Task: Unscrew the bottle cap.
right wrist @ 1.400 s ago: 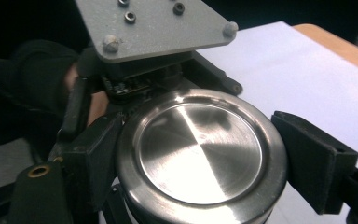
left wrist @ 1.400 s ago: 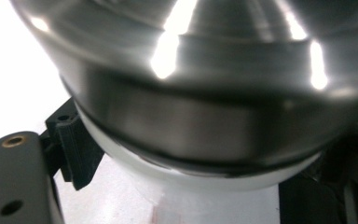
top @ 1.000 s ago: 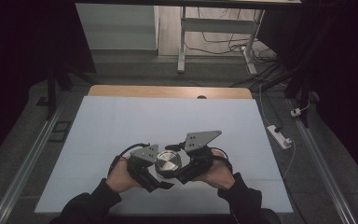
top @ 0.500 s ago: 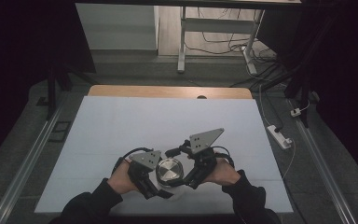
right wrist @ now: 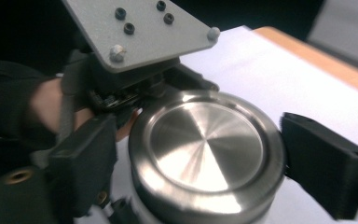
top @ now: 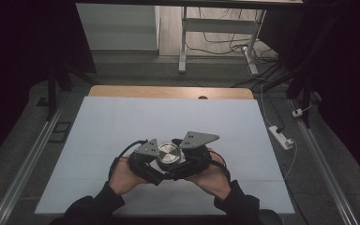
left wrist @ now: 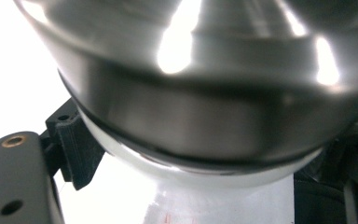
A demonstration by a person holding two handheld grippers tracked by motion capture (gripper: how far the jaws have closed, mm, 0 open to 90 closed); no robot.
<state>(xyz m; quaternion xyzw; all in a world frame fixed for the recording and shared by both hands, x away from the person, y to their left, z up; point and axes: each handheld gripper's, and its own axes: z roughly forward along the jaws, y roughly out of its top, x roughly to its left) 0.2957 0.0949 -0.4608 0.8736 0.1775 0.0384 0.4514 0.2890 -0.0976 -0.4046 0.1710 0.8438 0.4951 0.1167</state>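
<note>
The round brushed-steel container with a flat metal lid [right wrist: 205, 154] sits near the front edge of the pale blue table sheet [top: 122, 122], between both hands; rigid and probably weighty, its polished wall looks slippery, so the rim band below the lid is the surest hold; the right gripper [right wrist: 191, 154] is clamped on it, jaws pressing opposite sides; the left gripper [top: 143, 161] crowds against it, grip unclear at such close range; beyond the container, a wooden table edge [top: 168, 92], then dim floor with cables.
</note>
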